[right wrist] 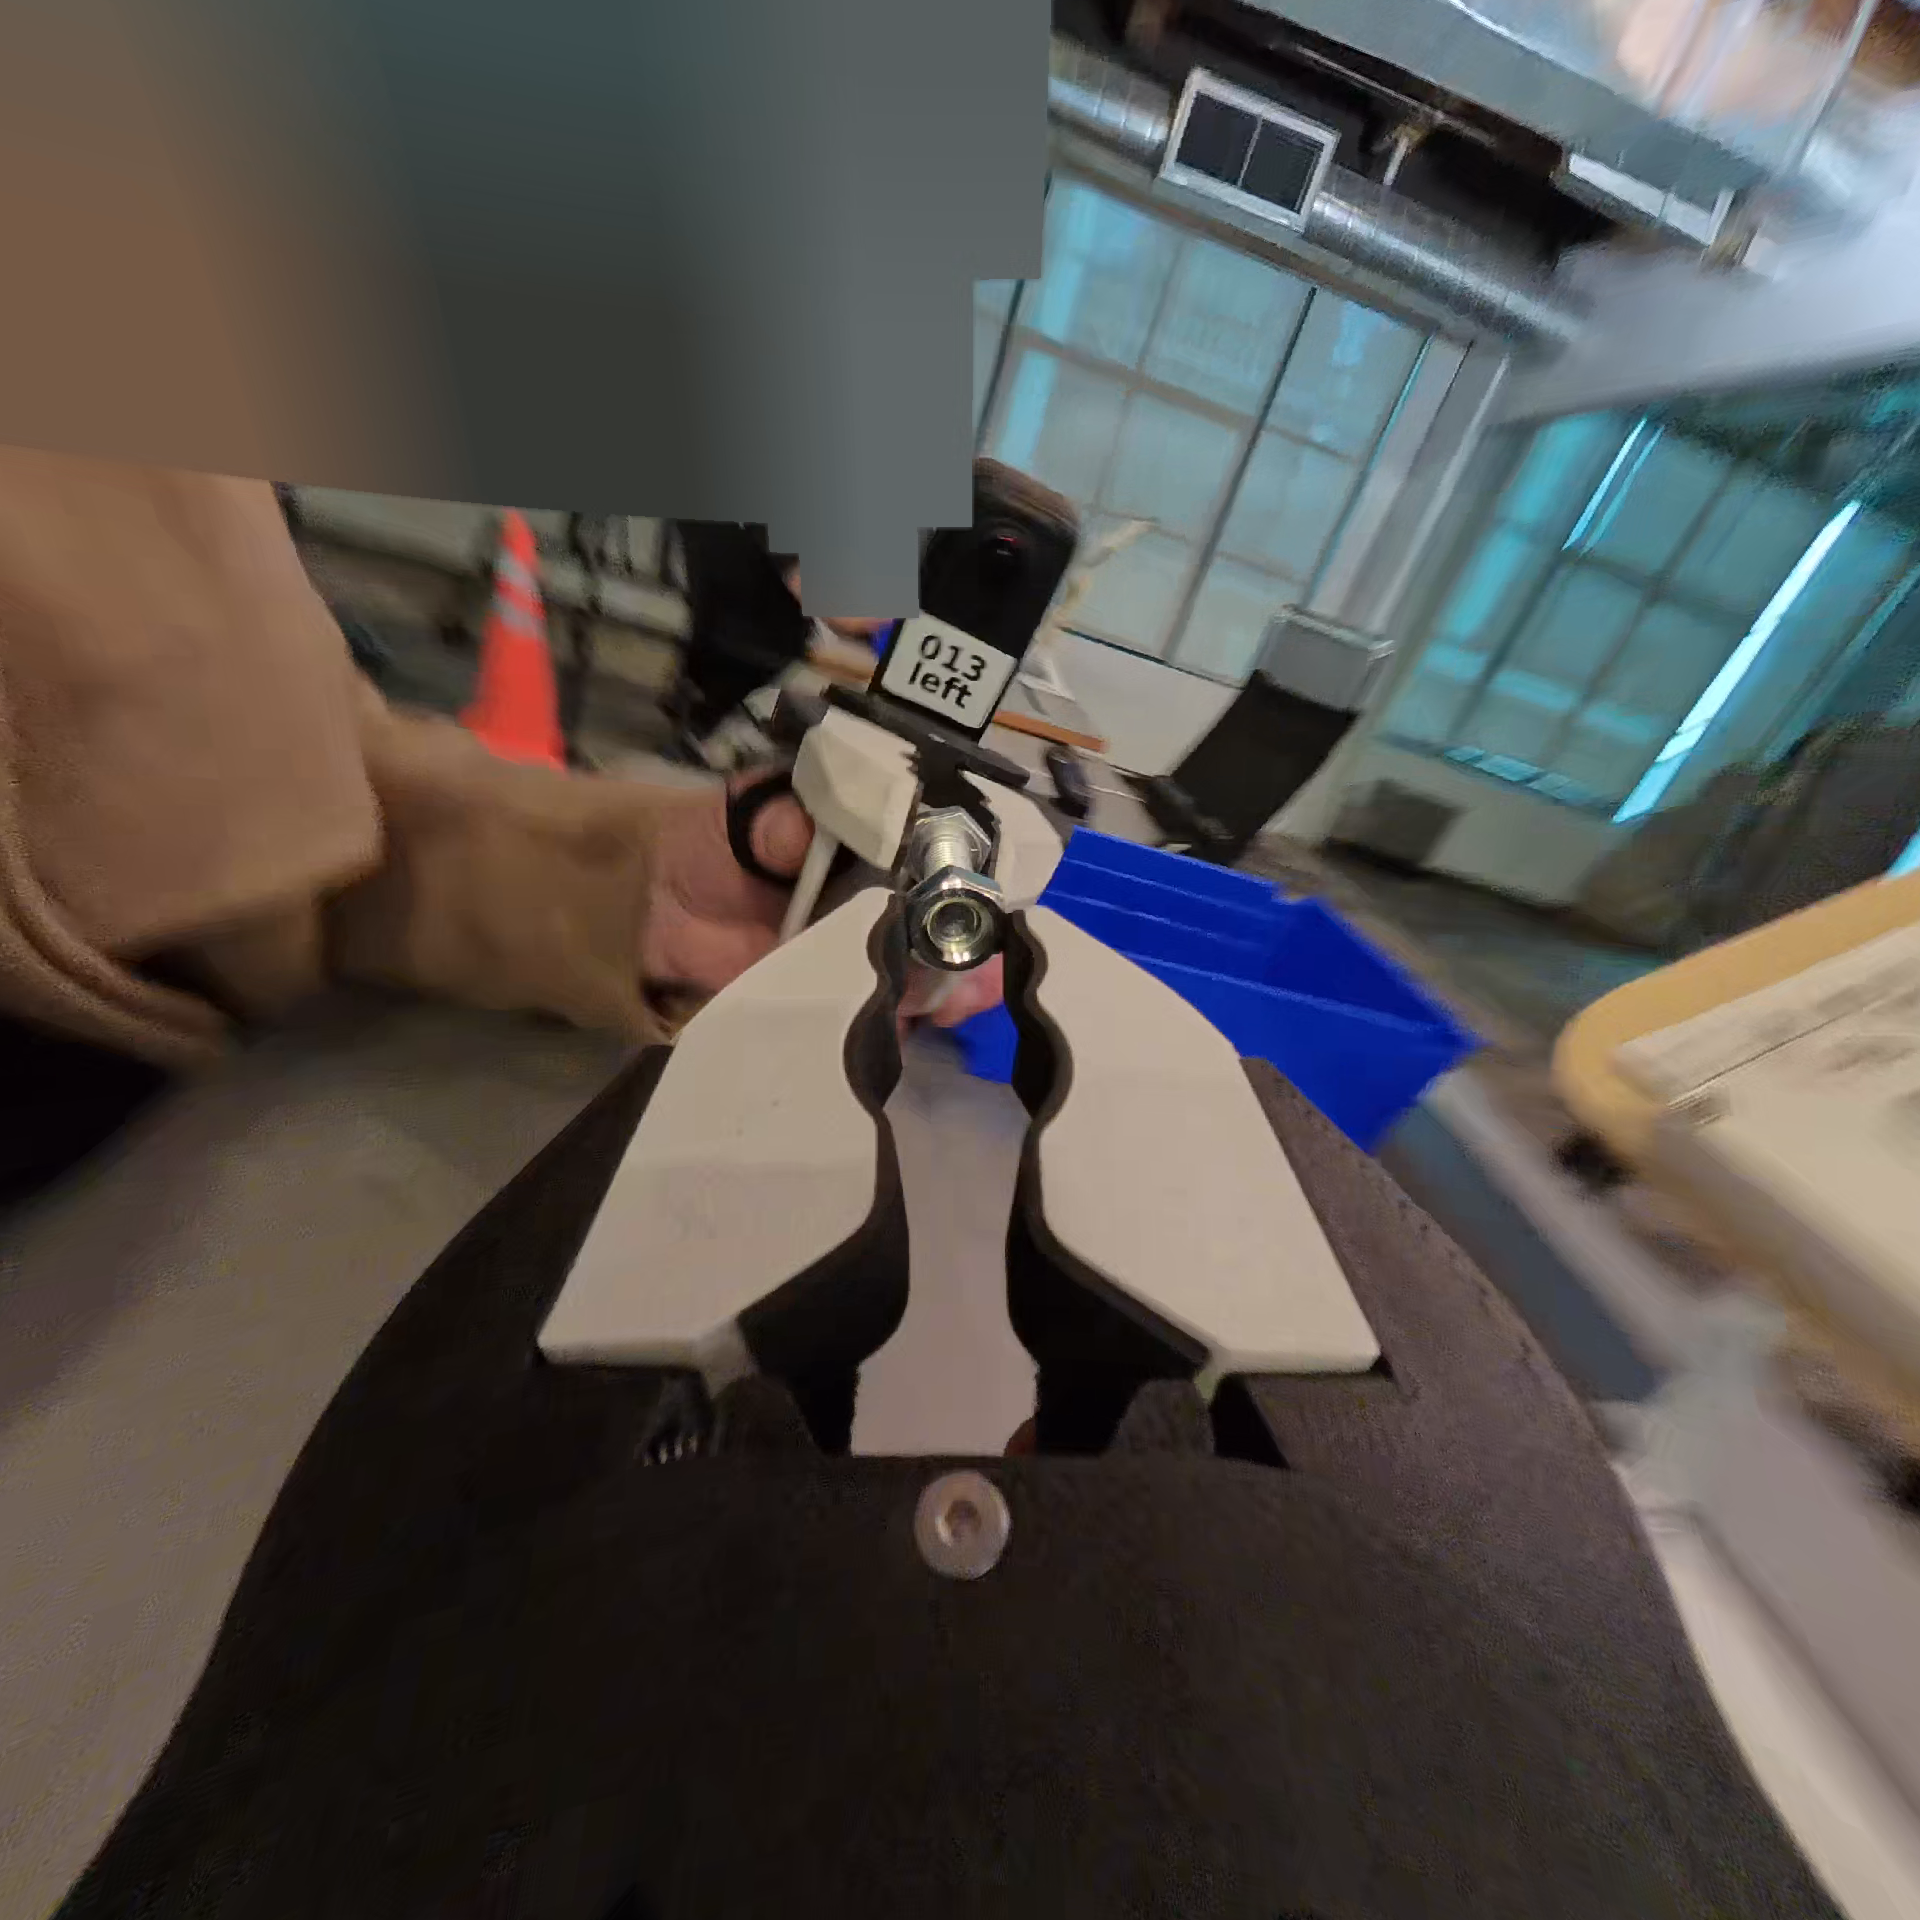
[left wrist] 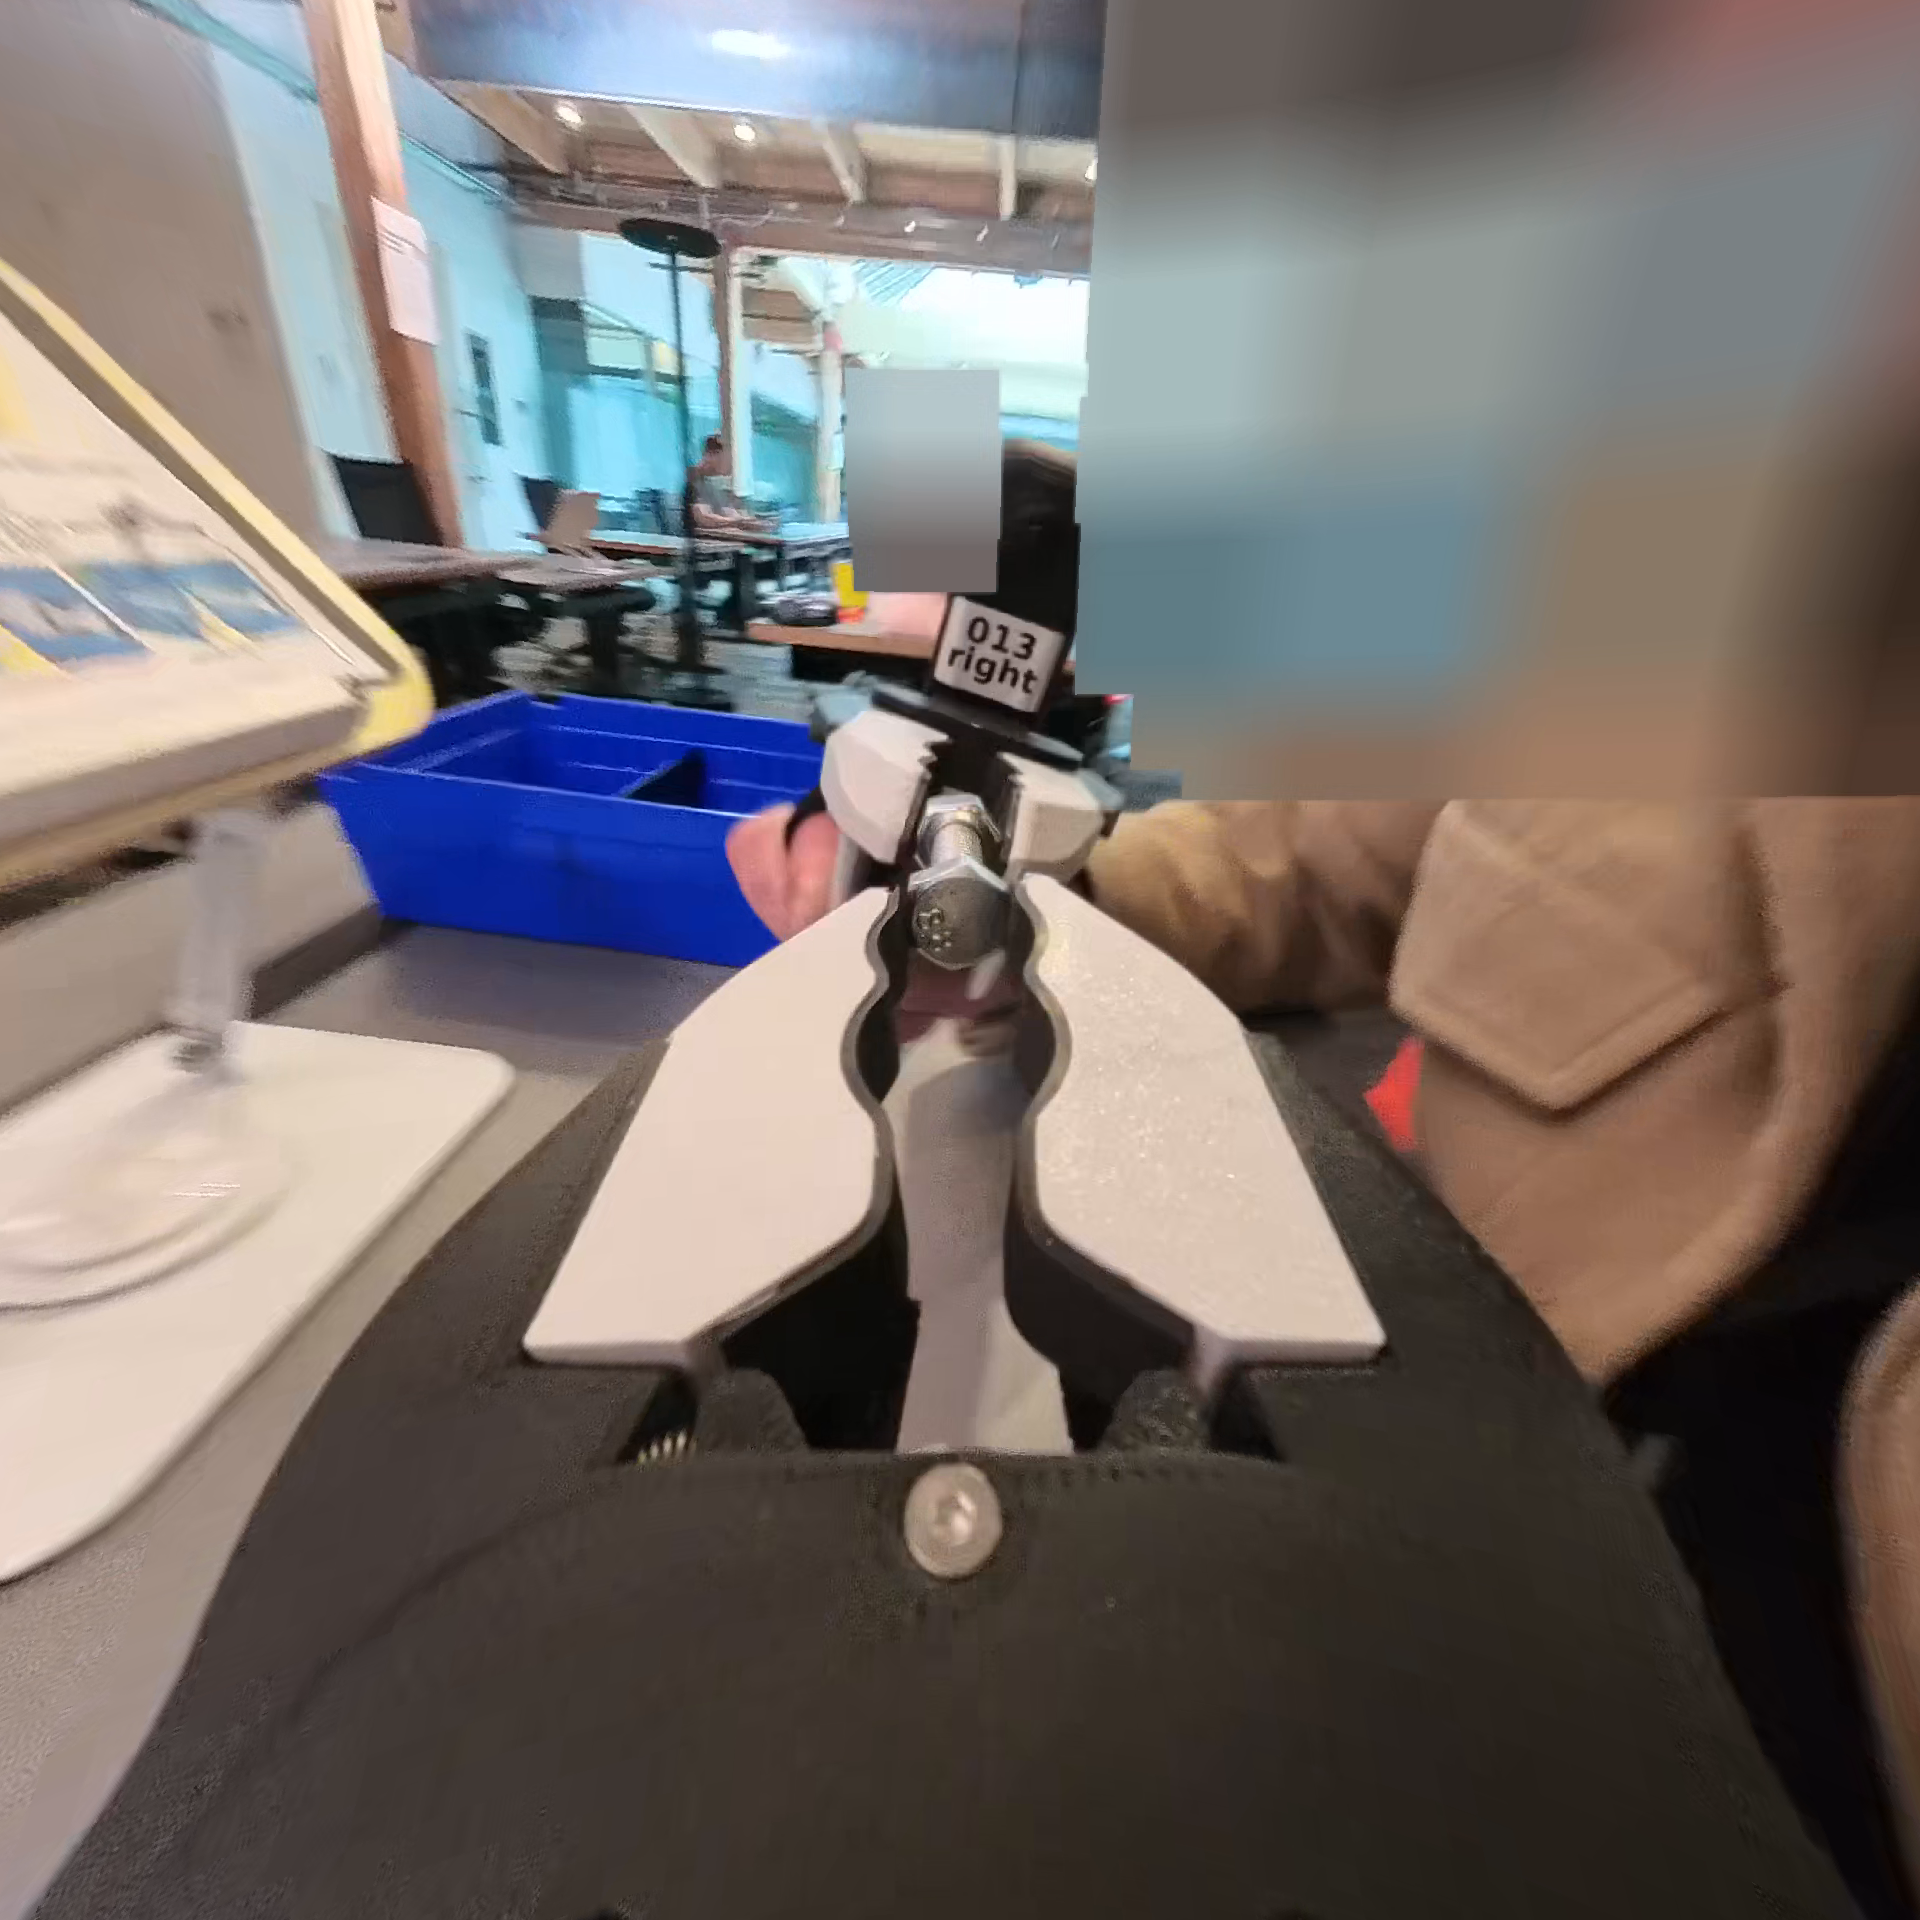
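A steel hex bolt is held in the air between my two grippers, which face each other tip to tip. In the left wrist view my left gripper is shut on the bolt's hex head. The threaded shank runs away into the right gripper. In the right wrist view my right gripper is shut on a steel nut at the bolt's threaded end. The left gripper shows beyond it, with a person's hand on its handle.
A blue divided bin stands on the grey table behind the grippers and also shows in the right wrist view. A yellow-framed sheet stands on a white base at the left. A tan sleeve fills the right. An orange cone stands far off.
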`<move>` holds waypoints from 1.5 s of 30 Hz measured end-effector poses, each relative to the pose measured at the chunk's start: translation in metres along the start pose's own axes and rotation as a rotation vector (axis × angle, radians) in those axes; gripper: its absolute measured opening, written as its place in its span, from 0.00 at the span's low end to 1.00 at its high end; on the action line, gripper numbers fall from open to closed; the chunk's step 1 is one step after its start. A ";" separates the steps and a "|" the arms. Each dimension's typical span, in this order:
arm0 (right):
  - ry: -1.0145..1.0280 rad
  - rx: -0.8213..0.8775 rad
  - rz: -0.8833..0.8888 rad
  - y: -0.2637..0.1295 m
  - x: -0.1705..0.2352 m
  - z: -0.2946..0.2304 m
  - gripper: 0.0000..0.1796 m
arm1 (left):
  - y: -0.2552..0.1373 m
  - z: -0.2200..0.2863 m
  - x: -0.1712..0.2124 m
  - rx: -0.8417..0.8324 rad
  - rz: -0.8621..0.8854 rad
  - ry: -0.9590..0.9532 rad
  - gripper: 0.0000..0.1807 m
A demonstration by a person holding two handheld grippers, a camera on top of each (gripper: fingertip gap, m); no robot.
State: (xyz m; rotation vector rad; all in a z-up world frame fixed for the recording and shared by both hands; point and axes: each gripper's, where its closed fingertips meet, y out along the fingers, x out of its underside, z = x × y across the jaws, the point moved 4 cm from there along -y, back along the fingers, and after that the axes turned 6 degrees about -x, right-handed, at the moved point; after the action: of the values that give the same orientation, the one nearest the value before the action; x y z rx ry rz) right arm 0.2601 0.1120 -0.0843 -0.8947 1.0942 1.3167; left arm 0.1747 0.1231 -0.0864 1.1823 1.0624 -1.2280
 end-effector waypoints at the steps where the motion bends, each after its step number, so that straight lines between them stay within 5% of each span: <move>1: -0.146 0.026 -0.067 0.000 -0.002 -0.003 0.10 | 0.000 0.000 0.001 0.051 0.011 -0.082 0.10; 6: -0.736 0.073 -0.349 -0.004 -0.009 -0.016 0.10 | 0.007 0.001 0.011 0.234 0.070 -0.355 0.09; 14: -1.101 0.098 -0.522 -0.005 -0.010 -0.026 0.10 | 0.010 0.002 0.016 0.313 0.102 -0.438 0.09; 35: -0.526 0.063 -0.242 -0.004 -0.011 -0.014 0.10 | 0.007 0.002 0.005 0.209 0.151 -0.225 0.18; 45: 0.167 -0.077 0.033 -0.008 -0.001 0.002 0.10 | 0.001 0.004 -0.002 -0.142 0.045 0.366 0.24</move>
State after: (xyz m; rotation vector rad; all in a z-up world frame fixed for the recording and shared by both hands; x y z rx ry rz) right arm 0.2685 0.1128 -0.0840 -1.0626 1.1981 1.3373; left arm 0.1758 0.1197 -0.0840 1.3423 1.3602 -0.9029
